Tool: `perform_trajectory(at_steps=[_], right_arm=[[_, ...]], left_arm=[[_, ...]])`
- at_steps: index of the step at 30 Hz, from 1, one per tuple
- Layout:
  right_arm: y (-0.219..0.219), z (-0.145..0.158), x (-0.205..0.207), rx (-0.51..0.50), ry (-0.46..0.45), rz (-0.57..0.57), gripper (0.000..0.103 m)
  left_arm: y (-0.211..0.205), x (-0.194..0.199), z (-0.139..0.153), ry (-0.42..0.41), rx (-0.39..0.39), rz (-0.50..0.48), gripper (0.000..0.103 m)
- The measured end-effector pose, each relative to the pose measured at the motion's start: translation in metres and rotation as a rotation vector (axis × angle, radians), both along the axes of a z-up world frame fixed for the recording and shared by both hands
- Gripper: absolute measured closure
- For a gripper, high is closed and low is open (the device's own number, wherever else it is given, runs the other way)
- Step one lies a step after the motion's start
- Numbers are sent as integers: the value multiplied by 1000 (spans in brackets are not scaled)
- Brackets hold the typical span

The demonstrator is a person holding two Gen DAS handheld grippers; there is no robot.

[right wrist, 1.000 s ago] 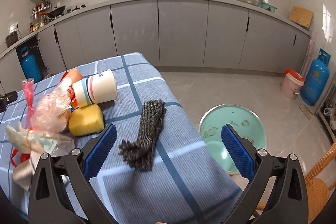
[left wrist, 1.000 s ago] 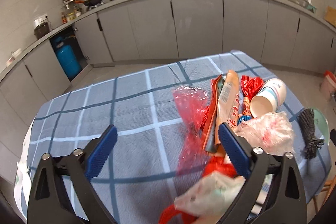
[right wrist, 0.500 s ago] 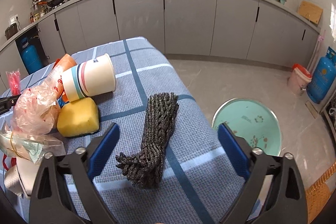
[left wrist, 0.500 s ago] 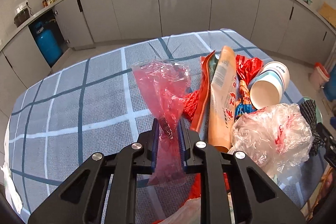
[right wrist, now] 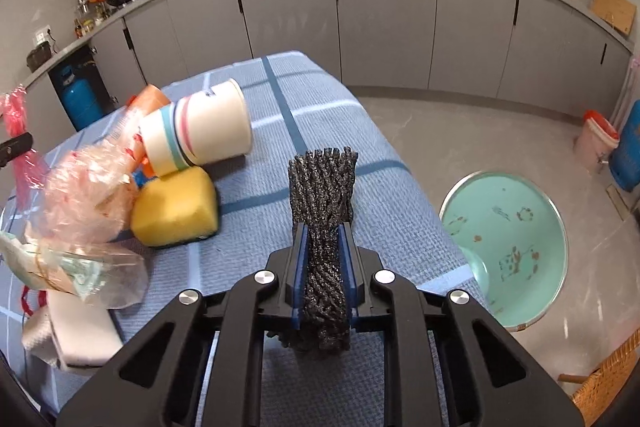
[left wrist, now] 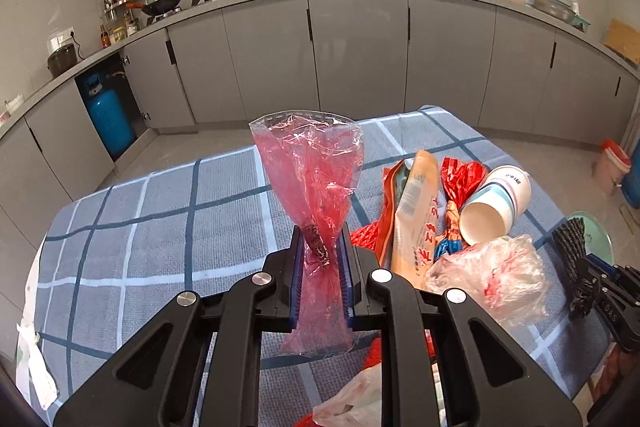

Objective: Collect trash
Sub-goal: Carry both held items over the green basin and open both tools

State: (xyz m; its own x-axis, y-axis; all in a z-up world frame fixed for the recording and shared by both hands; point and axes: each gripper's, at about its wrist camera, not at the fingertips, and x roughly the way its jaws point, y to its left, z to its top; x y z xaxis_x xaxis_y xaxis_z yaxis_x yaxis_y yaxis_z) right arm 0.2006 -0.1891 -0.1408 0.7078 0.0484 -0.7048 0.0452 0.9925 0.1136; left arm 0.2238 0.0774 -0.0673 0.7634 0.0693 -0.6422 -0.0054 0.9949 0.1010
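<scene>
Left claw: my left claw was clenched on one red plastic bag, which stood up out of the pads above the bench.
Right claw: my right claw was clenched on one black rope bundle, lifted off the cloth.
Cups: one paper cup lay on its side at 10 o'clock from the rope, its mouth facing away from that camera; I could not tell its contents.
Sponge: one yellow sponge sat touching the cup's lower side.
Bags: one crumpled clear bag lay at 9 o'clock, touching the sponge.
Wrappers: one long orange wrapper and one red foil wrapper lay beside the cup.
Basin: one green basin stood on the floor at 3 o'clock, holding no trash I could see.
</scene>
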Motion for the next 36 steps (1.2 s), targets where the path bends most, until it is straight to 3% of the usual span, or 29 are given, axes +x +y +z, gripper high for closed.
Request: perform_trajectory(at_steps=[9, 13, 23, 36], right_arm=[[-3, 32, -14, 21, -75, 14, 87], [-5, 45, -23, -20, -111, 7, 87], [-41, 57, -45, -23, -152, -60, 87], [-85, 49, -50, -38, -128, -146, 87]], left_arm=[[-6, -11, 32, -55, 45, 30, 86], [-16, -18, 49, -98, 98, 41, 86], [-65, -25, 78, -168, 140, -39, 86], [-140, -22, 79, -182, 147, -177, 86]])
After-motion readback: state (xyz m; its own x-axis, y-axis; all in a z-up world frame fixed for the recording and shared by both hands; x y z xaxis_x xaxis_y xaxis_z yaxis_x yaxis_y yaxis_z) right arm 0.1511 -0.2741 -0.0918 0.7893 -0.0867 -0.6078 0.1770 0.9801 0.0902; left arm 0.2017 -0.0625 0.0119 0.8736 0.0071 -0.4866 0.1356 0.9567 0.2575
